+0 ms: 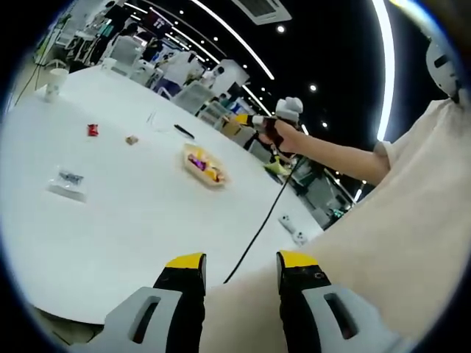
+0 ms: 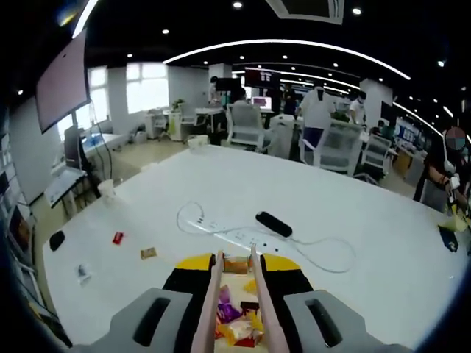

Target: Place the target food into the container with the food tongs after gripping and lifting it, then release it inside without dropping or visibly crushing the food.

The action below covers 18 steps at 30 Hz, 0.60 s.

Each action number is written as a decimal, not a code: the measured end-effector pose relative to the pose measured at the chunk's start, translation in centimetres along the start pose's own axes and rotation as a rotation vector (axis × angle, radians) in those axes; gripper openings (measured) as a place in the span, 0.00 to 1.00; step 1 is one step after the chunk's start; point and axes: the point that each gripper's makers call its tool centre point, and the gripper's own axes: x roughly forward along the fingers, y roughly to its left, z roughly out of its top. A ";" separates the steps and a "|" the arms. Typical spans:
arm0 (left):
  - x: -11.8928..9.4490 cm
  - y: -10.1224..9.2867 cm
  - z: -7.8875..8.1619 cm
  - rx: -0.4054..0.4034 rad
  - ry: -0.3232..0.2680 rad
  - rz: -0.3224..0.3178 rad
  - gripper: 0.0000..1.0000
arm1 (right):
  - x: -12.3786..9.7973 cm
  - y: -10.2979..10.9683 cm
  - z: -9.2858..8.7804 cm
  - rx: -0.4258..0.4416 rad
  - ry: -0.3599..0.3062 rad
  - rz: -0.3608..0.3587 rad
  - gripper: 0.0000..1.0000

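Note:
In the left gripper view, a shallow tan basket (image 1: 193,153) of colourful wrapped snacks sits mid-table. My left gripper (image 1: 240,261) is open near the table's edge, well short of it, with nothing between its jaws. Beyond the basket a hand holds my right gripper (image 1: 271,123) in the air. In the right gripper view, my right gripper (image 2: 237,263) is shut on pale food tongs (image 2: 211,294), whose two arms point forward over the snack basket (image 2: 234,320) just below. A small brown snack (image 2: 235,265) lies at the tongs' tips; I cannot tell whether it is pinched.
On the white table (image 2: 346,198) lie a red packet (image 2: 118,237), a brown packet (image 2: 149,253), a clear bag (image 2: 83,273), a paper cup (image 2: 107,190), a white power strip (image 2: 243,237) with cord and a black remote (image 2: 274,224). Chairs and people stand beyond.

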 end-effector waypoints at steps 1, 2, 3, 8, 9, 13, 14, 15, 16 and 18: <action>0.0 0.0 0.0 0.000 0.000 0.000 0.37 | 0.0 0.0 0.0 0.000 0.000 0.000 0.23; 0.1 0.0 0.0 -0.001 0.001 -0.001 0.37 | 0.0 0.0 0.0 0.003 -0.001 -0.001 0.23; 0.1 -0.1 0.0 -0.001 0.002 -0.002 0.37 | 0.0 0.0 0.0 0.004 -0.001 0.000 0.23; 0.3 -0.1 0.1 0.000 0.003 -0.006 0.37 | 0.0 -0.1 -0.2 0.011 0.003 0.000 0.23; 0.3 -0.1 0.1 0.000 0.003 -0.006 0.37 | 0.0 -0.1 -0.2 0.012 0.003 0.000 0.23; 0.2 0.0 0.0 -0.001 0.001 -0.006 0.37 | 0.0 -0.1 -0.3 0.020 0.006 0.003 0.24; 0.2 0.0 0.0 -0.002 0.001 -0.005 0.37 | 0.1 -0.1 -0.3 0.020 0.006 0.004 0.24; 0.2 0.0 0.0 -0.003 0.001 -0.004 0.37 | 0.2 0.0 -0.4 0.022 0.008 0.007 0.24; 0.2 0.0 -0.1 -0.004 0.001 -0.004 0.37 | 0.3 0.1 -0.5 0.023 0.009 0.009 0.24; 0.1 0.0 -0.1 -0.006 0.001 -0.003 0.37 | 0.4 0.5 -0.5 0.025 0.011 0.015 0.24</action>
